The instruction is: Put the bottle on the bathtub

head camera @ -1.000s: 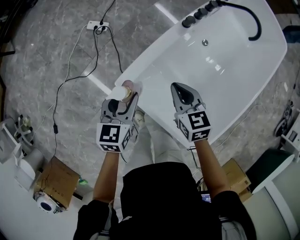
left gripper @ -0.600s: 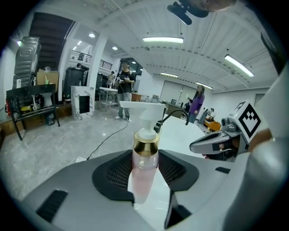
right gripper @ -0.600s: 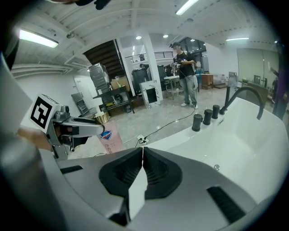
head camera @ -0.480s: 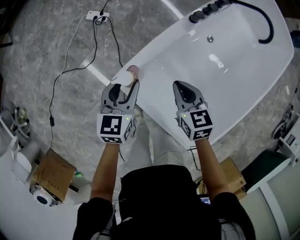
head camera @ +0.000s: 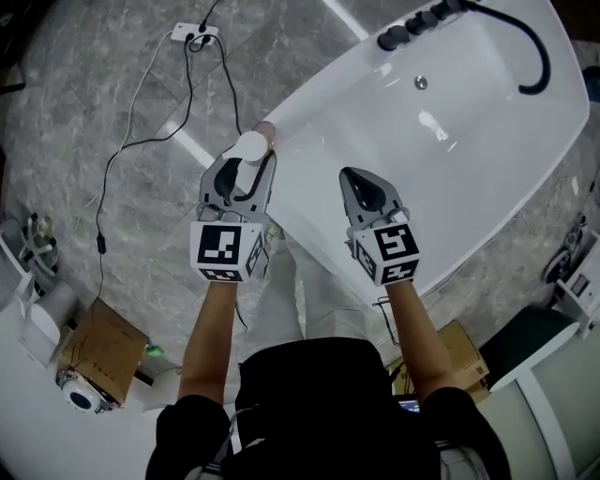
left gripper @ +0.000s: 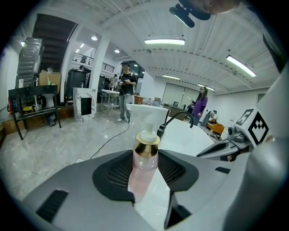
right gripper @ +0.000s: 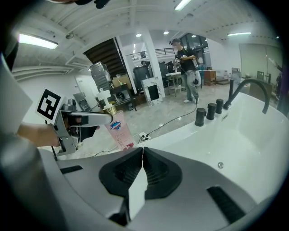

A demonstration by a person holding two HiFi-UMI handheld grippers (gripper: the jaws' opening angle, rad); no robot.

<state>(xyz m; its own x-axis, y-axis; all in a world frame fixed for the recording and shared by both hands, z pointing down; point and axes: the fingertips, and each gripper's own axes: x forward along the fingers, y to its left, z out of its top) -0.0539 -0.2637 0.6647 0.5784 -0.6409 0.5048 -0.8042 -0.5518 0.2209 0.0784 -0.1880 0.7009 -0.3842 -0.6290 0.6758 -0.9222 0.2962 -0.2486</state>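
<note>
**Bottle held at the tub's end, right gripper empty**

We see the left gripper (head camera: 246, 169) with its fingers closed onto the bottle (head camera: 253, 145), opened only as wide as the bottle itself. In the left gripper view the dark ribbed pads (left gripper: 113, 173) press on the pink body (left gripper: 143, 173) just below the gold collar, and the white pump head stands clear above them. From the head view, the bottle sits over the narrow near-left end of the bathtub (head camera: 450, 169), at its rim. The right gripper view shows the bottle (right gripper: 118, 131) leaning, its top in the left gripper (right gripper: 97, 118) and its foot dropping behind the right gripper's own body. We cannot tell whether the foot touches the rim.

The right gripper (head camera: 354, 180) hangs over the tub's near side, well apart from the bottle. Its fingers (right gripper: 135, 158) are pressed together with nothing between them.

At the tub's far end we see a curved black tap (head camera: 525, 47), a row of black knobs (head camera: 412, 23) and the drain (head camera: 421, 82). On the grey marbled floor to the left lie a white power strip (head camera: 194, 33) with its black cable (head camera: 141, 141), and a cardboard box (head camera: 108, 352) nearer the person.
</note>
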